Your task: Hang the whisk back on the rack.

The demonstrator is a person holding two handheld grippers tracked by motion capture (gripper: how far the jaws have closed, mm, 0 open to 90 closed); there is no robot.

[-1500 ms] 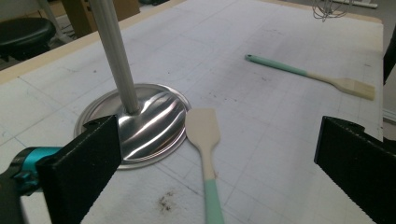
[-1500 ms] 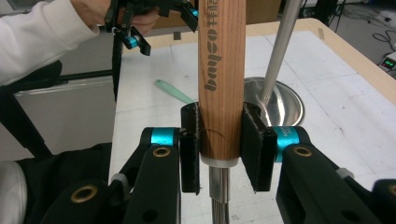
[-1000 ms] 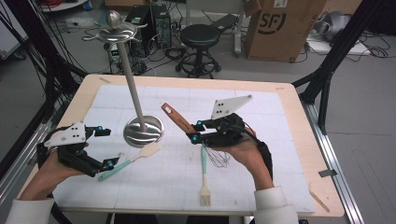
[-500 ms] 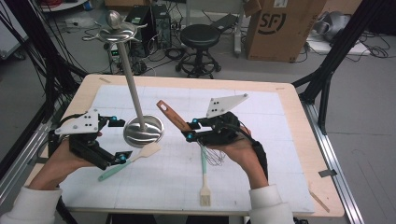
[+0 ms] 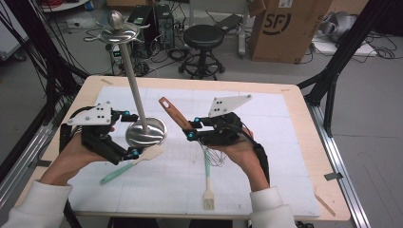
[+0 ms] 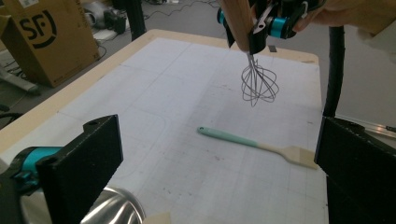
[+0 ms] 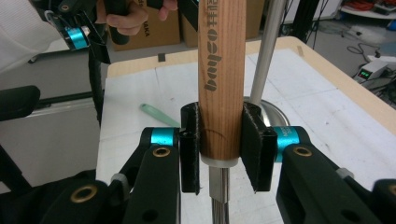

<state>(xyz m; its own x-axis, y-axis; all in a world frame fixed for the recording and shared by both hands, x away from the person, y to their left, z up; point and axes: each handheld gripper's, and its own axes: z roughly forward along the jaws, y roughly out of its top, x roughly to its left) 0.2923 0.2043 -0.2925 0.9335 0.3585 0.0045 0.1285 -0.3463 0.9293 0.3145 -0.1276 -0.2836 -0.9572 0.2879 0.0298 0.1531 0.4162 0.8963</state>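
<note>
Your left gripper: jaws spread wide, nothing between them, held just beside steel stand base. Spatula, teal handle: flat on white mat, beneath that gripper. Your right gripper: clamped on whisk by wooden handle, wire head hanging above mat. Pastry brush: flat on mat, near front edge.

Readable text is pretty sparse here. The cardboard box on the floor past the tabletop's far right corner has a big black "SF" logo printed on its side, and you can catch that same logo in the left gripper view too. The whisk's wooden handle carries dark lettering running lengthwise, but I can't make it out.
</note>
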